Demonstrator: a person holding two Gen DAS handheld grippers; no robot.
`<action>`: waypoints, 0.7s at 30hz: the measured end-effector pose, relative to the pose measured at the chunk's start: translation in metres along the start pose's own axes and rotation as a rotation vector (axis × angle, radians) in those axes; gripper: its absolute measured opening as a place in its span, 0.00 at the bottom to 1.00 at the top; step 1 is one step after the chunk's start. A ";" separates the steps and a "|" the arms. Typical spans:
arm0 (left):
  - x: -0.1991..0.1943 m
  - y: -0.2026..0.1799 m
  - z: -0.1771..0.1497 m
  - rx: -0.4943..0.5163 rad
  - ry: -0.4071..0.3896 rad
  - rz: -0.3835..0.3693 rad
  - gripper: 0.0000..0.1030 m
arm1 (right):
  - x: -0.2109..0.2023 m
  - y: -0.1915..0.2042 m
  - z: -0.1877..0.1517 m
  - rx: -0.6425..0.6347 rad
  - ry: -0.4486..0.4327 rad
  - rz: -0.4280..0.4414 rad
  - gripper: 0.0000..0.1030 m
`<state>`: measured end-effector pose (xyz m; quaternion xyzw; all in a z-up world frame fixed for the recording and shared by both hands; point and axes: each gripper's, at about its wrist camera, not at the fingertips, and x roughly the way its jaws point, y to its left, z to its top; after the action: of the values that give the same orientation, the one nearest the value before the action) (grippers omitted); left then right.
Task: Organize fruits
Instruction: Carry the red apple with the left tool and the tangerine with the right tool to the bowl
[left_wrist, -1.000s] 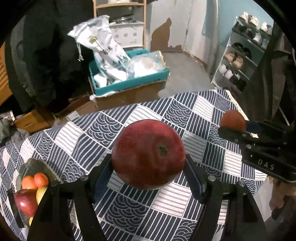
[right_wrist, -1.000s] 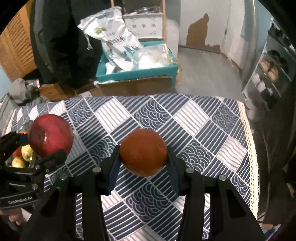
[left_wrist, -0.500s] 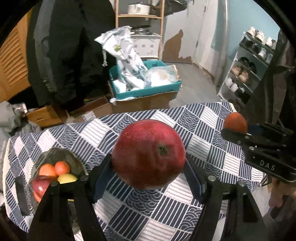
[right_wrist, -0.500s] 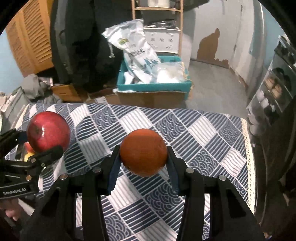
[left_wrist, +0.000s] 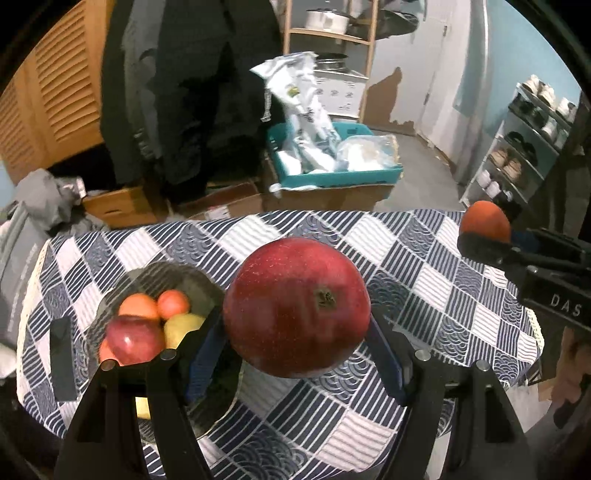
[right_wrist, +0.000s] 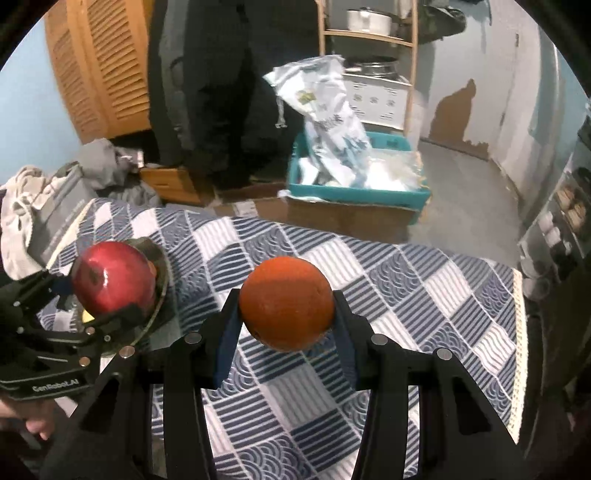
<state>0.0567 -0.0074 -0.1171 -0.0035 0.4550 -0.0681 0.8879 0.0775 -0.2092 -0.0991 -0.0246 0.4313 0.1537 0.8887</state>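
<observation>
- The left gripper (left_wrist: 295, 332) clamped a red apple (left_wrist: 297, 306) above the counter (left_wrist: 424, 280), beside a glass bowl (left_wrist: 192, 277) of fruit.
- The right gripper (right_wrist: 286, 325) squeezed an orange (right_wrist: 286, 302) over the checked cloth (right_wrist: 406, 295).

Bowl (left_wrist: 207, 291) on tablecloth (left_wrist: 424, 280), left; crate (left_wrist: 332, 181) behind table.

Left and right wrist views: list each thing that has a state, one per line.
left gripper: shut on the red apple
red apple: held above the table
right gripper: shut on the orange
orange: held above the tablecloth
bowl: on the table, holding several fruits
teal crate: on the floor, filled with bags
</observation>
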 end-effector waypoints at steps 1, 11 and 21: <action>0.000 0.003 -0.001 -0.006 0.002 0.005 0.74 | 0.001 0.003 0.001 -0.003 0.002 0.004 0.45; -0.002 0.051 -0.022 -0.080 0.021 0.065 0.74 | 0.029 0.051 0.010 -0.065 0.031 0.070 0.45; 0.009 0.087 -0.044 -0.150 0.070 0.098 0.74 | 0.057 0.097 0.013 -0.118 0.072 0.129 0.45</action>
<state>0.0362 0.0806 -0.1560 -0.0453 0.4891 0.0094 0.8710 0.0917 -0.1000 -0.1259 -0.0546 0.4540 0.2349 0.8577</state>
